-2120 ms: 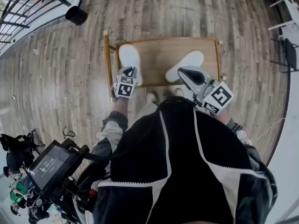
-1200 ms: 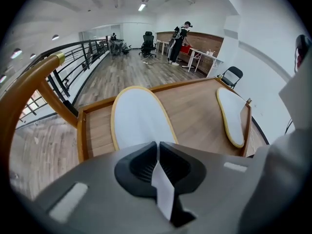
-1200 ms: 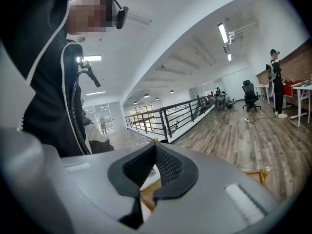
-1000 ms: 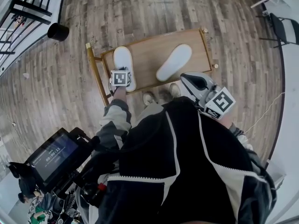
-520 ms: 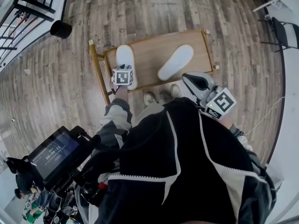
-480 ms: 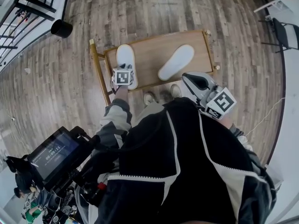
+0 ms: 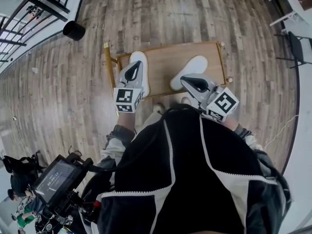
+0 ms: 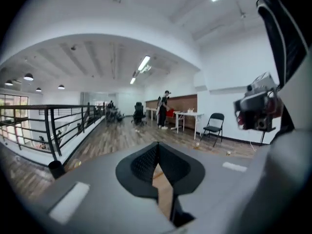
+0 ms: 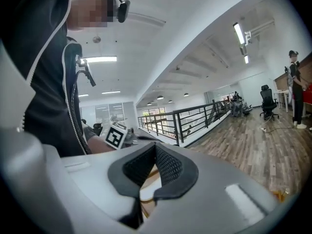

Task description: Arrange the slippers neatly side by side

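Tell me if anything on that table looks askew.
The right slipper lies at a slant on the table, its far end swung toward the right, while the left slipper points straight away. A wide gap of bare wood separates them, so they are not a neat pair.

The left tongs (image 7: 135, 66) cover much of the left slipper (image 7: 140, 57) at the desk's (image 7: 165, 62) left edge. The right tongs (image 7: 185, 80) hide the right slipper's (image 7: 192, 65) near end. The desk's near edge runs behind both. In each gripper view only a sliver of desk shows between the jaws.
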The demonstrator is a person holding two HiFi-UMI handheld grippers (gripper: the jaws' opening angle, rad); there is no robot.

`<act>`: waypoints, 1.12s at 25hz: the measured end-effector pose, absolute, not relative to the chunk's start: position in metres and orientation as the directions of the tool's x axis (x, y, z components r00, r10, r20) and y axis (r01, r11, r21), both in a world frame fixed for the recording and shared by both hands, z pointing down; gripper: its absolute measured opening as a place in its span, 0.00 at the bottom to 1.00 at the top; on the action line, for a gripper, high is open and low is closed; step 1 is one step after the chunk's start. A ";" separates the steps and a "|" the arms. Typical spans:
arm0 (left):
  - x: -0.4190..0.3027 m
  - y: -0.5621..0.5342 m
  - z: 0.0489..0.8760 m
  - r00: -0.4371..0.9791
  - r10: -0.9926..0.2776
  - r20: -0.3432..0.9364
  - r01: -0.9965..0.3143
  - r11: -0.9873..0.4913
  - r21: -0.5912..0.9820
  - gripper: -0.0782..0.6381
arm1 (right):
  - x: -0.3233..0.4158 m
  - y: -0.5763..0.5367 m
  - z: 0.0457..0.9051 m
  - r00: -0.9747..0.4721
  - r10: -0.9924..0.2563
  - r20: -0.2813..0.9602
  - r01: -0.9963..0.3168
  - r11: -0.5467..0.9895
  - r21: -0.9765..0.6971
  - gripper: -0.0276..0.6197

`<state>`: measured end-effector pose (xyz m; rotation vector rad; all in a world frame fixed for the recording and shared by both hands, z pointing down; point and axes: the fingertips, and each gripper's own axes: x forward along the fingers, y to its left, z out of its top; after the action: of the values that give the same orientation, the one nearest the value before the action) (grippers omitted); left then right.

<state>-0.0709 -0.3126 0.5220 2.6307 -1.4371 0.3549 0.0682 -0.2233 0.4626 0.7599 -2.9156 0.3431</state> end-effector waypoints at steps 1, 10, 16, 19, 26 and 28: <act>-0.070 -0.301 0.494 0.547 -0.817 0.185 -0.830 -0.557 -0.005 0.13 | 0.062 -0.222 0.459 -0.874 -0.462 0.154 -0.484 0.856 -0.181 0.05; -0.069 -0.230 0.382 0.679 -0.720 -0.143 -0.700 -0.694 0.169 0.13 | 0.026 -0.216 0.420 -0.893 -0.446 0.054 -0.450 0.885 -0.123 0.05; -0.081 -0.221 0.389 0.713 -0.688 -0.135 -0.663 -0.724 0.189 0.13 | 0.005 -0.209 0.422 -0.893 -0.448 0.046 -0.450 0.886 -0.113 0.05; -0.083 -0.220 0.387 0.743 -0.656 -0.131 -0.634 -0.753 0.176 0.13 | -0.001 -0.211 0.421 -0.882 -0.469 0.041 -0.471 0.877 -0.094 0.05; -0.078 -0.214 0.377 0.826 -0.547 -0.136 -0.534 -0.836 0.126 0.13 | -0.010 -0.210 0.424 -0.827 -0.557 0.073 -0.562 0.821 -0.102 0.05; -0.076 -0.210 0.376 0.840 -0.526 -0.136 -0.510 -0.849 0.137 0.13 | -0.004 -0.209 0.431 -0.795 -0.599 0.099 -0.606 0.789 -0.095 0.05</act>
<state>-0.0762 -0.2104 0.3765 2.9215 -0.8239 -0.2571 -0.0044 -0.2089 0.4313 0.9813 -2.9110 0.1876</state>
